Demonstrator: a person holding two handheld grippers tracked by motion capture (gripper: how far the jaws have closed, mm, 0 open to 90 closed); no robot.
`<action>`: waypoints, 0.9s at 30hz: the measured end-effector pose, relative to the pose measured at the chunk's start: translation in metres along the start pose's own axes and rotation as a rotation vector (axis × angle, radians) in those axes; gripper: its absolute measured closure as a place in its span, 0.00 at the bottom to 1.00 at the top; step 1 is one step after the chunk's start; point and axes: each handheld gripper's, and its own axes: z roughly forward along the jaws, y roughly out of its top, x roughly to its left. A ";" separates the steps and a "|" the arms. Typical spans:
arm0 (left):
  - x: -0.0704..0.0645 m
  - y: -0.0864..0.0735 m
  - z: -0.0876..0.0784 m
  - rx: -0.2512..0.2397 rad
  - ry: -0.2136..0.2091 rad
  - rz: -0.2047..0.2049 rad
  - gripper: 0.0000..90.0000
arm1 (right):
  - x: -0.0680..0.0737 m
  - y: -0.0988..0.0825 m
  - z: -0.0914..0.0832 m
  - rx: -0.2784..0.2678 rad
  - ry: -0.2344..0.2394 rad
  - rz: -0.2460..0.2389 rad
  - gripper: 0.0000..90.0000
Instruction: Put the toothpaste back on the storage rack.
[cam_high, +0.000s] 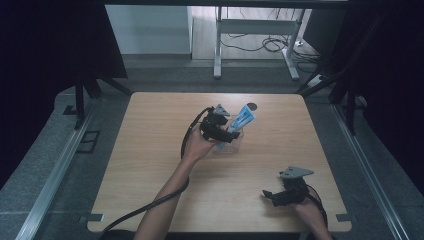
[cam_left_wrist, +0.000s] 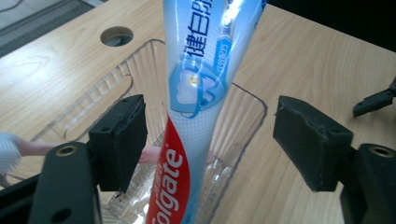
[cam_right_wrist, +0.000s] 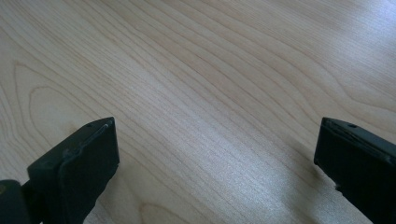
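A blue and white toothpaste tube (cam_high: 243, 119) (cam_left_wrist: 201, 70) stands tilted in a clear ribbed plastic cup (cam_high: 231, 145) (cam_left_wrist: 252, 100) near the middle of the wooden table (cam_high: 150, 165). My left gripper (cam_high: 231, 136) (cam_left_wrist: 210, 140) is open around the tube, and both pads stand clear of it. A toothbrush (cam_left_wrist: 18, 149) with white bristles and a pink handle lies across the cup's near side. My right gripper (cam_high: 270, 195) (cam_right_wrist: 217, 158) is open over bare wood at the front right, with nothing between its jaws.
A round hole (cam_high: 252, 106) (cam_left_wrist: 116, 36) is cut in the tabletop just behind the cup. Dark curtains hang at both sides. A metal desk frame (cam_high: 255, 45) and floor cables stand beyond the table's far edge.
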 end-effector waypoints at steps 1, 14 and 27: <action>-0.001 0.000 0.000 0.005 0.000 0.004 0.28 | 0.000 0.000 0.000 0.000 0.001 0.001 0.00; -0.001 -0.006 -0.010 -0.024 -0.028 0.039 0.16 | 0.000 0.000 0.000 -0.008 -0.004 0.001 0.00; -0.010 -0.010 -0.023 -0.006 -0.015 0.057 0.15 | 0.001 0.001 -0.001 -0.018 -0.009 -0.002 0.00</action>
